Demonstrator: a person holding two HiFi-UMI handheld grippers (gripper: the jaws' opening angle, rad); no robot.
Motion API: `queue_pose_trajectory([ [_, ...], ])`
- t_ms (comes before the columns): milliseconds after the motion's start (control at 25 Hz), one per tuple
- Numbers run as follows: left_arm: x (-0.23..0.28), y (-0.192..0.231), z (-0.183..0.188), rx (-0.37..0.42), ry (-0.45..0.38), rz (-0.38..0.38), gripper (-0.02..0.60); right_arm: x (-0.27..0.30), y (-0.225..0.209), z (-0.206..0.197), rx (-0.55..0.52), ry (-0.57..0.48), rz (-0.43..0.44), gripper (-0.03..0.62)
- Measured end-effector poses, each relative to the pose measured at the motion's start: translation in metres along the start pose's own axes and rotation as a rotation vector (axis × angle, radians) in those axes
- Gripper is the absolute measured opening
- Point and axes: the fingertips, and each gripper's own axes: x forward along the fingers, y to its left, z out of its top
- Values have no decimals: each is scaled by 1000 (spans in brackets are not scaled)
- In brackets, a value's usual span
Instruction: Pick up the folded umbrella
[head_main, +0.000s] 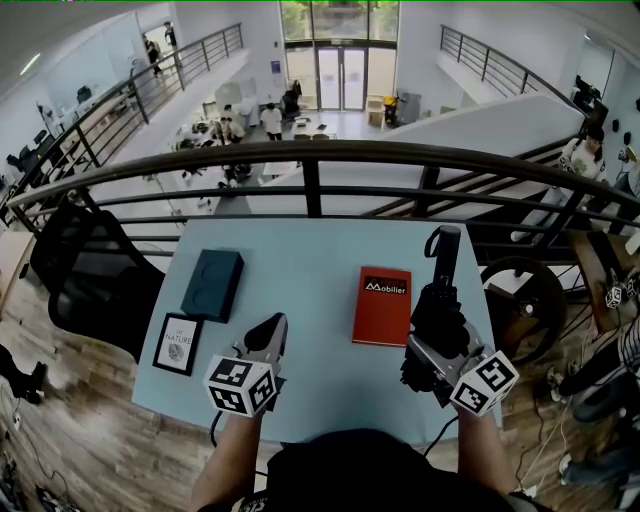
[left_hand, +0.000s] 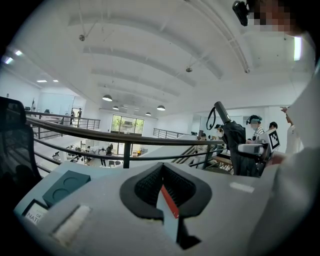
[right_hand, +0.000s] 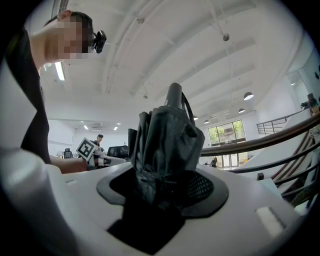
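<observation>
Folded umbrella: clenched at its bundled canopy by right gripper jaws, apparently lifted over worktop right edge, beside red book; left gripper jaws closed, empty, seemingly unneeded.

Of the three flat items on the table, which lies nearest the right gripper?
The red book, just left of the right gripper. The teal box and the framed print lie far off to the left.
</observation>
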Motion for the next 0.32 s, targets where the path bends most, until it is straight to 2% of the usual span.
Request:
queue_pose_trajectory([
  [320, 3, -5, -1, 9, 4, -5, 5, -4, -4, -1, 1, 6, -8, 273],
])
